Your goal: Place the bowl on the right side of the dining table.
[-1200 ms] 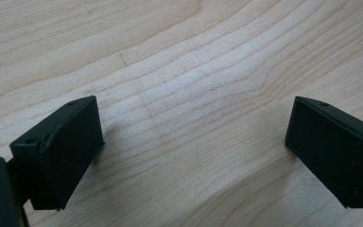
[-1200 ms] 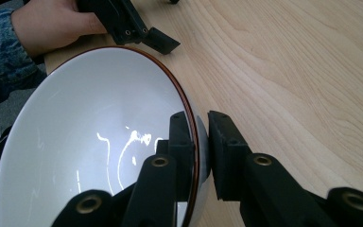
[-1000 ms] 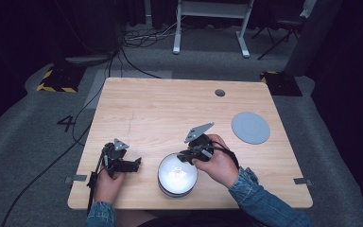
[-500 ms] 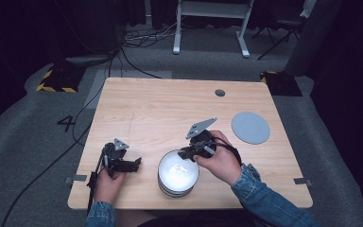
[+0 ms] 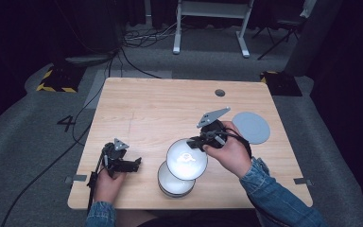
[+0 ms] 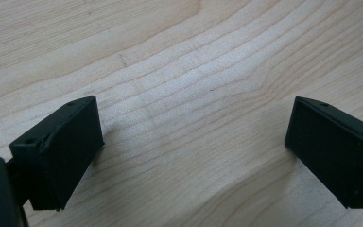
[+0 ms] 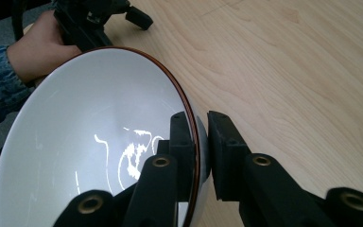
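Lifted off one stacked bowl (image 5: 175, 182), one white bowl (image 5: 185, 159) hangs pinched in right jaws; left jaws spread.

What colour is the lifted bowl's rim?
Reddish-brown on the white bowl, best in the right gripper view.

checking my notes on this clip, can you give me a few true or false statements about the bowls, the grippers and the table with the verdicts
1. The right gripper pinches the rim of a white bowl. True.
2. The left gripper holds a second bowl. False: its jaws stand wide apart over bare wood with nothing between them.
3. The held bowl hangs tilted above the bowl stack near the table's front edge. True.
4. The grey disc lies under the bowl stack. False: it lies apart, on the table towards its right side.
5. The held bowl is full of food. False: its white inside is empty and glossy.
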`<act>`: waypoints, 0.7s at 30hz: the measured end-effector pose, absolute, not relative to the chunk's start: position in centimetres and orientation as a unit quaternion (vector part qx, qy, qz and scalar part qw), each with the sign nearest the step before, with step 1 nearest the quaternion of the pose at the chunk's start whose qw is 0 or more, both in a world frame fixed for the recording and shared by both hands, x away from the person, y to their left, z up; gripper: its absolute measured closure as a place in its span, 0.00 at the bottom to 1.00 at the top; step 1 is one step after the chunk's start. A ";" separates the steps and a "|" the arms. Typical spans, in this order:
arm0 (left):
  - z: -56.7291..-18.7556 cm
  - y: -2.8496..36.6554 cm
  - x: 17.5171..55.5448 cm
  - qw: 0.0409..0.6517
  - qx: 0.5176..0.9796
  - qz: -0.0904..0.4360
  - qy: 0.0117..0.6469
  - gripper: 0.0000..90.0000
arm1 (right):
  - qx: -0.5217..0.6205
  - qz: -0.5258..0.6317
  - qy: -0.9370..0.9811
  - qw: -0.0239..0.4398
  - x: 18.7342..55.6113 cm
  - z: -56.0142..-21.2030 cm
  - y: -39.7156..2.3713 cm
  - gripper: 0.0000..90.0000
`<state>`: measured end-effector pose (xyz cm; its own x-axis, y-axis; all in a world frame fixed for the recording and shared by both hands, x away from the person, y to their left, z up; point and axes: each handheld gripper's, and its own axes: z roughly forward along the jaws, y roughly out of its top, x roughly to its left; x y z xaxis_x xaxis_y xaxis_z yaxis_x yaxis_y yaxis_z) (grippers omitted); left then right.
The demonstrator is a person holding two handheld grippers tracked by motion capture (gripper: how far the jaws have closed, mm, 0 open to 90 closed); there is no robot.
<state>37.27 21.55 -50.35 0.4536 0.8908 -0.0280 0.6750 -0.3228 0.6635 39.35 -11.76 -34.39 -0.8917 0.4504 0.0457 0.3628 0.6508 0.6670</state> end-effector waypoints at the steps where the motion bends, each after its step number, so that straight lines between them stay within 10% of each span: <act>1: -50.3 21.6 37.3 0.309 0.795 0.173 0.493 0.05 | 0.226 0.352 0.906 0.066 39.5 -34.3 -12.0 0.90; 21: -50.3 21.6 37.3 0.309 0.795 0.174 0.492 0.05 | 0.301 0.339 0.885 0.102 43.5 -33.7 -16.8 0.90</act>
<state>37.29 21.57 -50.32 0.4549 0.8902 -0.0265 0.6750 -0.3251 0.6624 43.47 -16.85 -33.74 -0.7979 0.6023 0.0247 0.4645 0.5882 0.6620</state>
